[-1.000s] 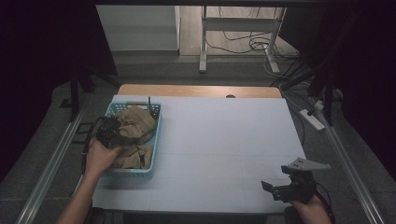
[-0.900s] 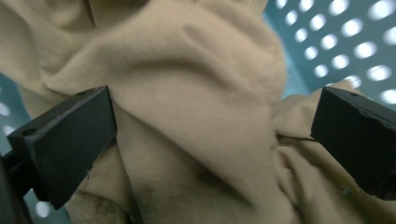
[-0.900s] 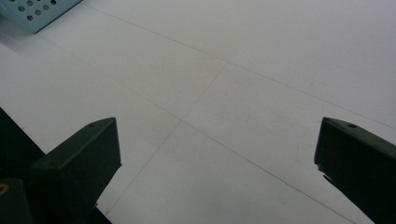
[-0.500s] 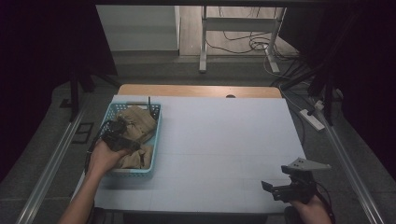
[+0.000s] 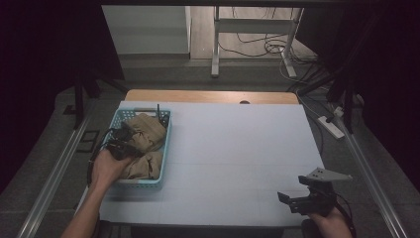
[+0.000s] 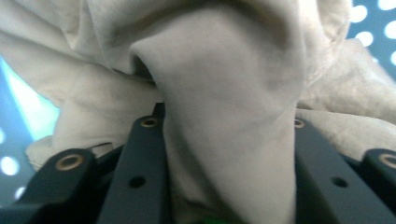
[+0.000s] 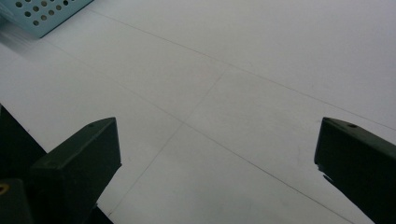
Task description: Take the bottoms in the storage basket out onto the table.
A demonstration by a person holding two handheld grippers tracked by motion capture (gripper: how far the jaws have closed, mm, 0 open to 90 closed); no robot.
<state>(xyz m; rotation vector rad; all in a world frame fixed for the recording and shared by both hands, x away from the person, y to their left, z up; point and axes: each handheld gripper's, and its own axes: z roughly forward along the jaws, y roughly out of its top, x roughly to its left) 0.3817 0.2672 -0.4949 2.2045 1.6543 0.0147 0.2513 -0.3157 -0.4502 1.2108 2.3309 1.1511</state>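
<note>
High view: left gripper (image 5: 130, 140) jaws just closed, pinching cloth (image 5: 146, 134) inside basket (image 5: 166, 148); right gripper (image 5: 292, 200) jaws spread over bare table (image 5: 237, 148).

Dim room, dark edges; tabletop evenly lit; close cloth soft, slightly blurred.

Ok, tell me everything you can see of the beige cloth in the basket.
The beige cloth is a soft, matte fabric, crumpled in thick folds and heaped so that it covers most of the inside of the light blue perforated basket at the table's left side. It looks like one or more pieces; how many cannot be told. The left gripper has just been closing its jaws, and a raised fold of the cloth now stands pinched between them, with the rest bunched behind it. The right gripper is apart from it.
</note>
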